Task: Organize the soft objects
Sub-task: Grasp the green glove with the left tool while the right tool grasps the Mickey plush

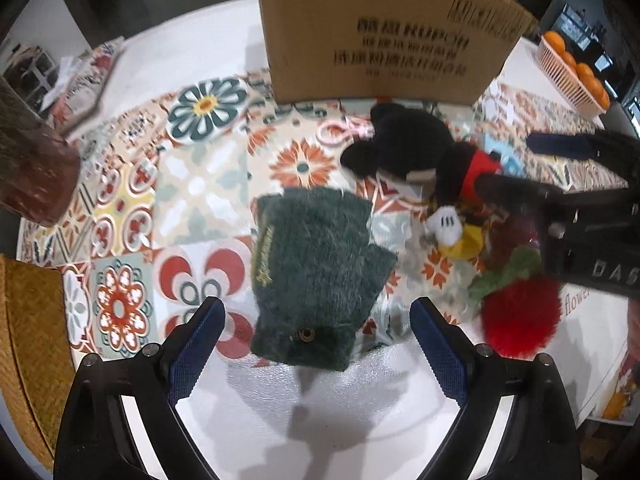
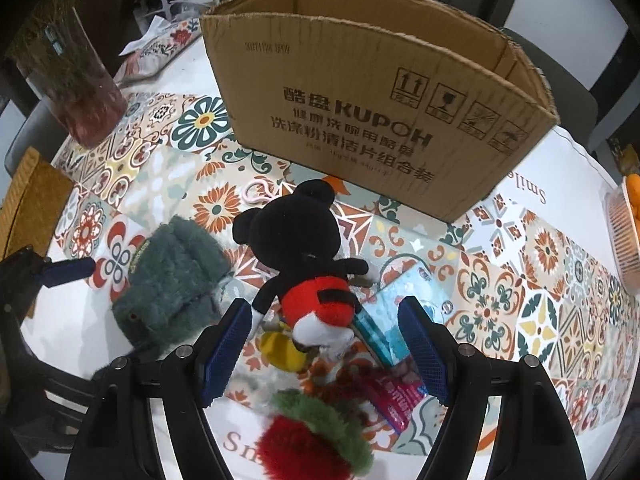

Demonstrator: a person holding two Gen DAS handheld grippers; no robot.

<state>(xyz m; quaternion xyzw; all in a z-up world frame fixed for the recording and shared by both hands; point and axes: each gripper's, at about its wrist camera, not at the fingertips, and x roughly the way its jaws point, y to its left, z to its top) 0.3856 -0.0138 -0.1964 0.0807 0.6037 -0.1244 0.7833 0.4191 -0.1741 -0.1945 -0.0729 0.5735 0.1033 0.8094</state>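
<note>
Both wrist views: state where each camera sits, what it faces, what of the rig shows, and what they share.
Left wrist: on the left tongs, angled down at the green furry mitten; the right tongs show too.
Right wrist: on the right tongs, above the mouse plush; a left-tongs finger shows.
Shared: mitten, plush, cardboard box.

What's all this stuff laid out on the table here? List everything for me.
cardboard box: one, brown, open-topped, far side of table
mouse plush: one, black with red shorts, centre
fuzzy mitten: one, dark green, left of the plush
fluffy strawberry toy: one, red with green top, near edge
pink ring clip: one, beside the plush's ear
oranges basket: one, pink, far right
tablecloth: one, patterned tiles
left gripper: open, above the mitten
right gripper: open, around the plush
</note>
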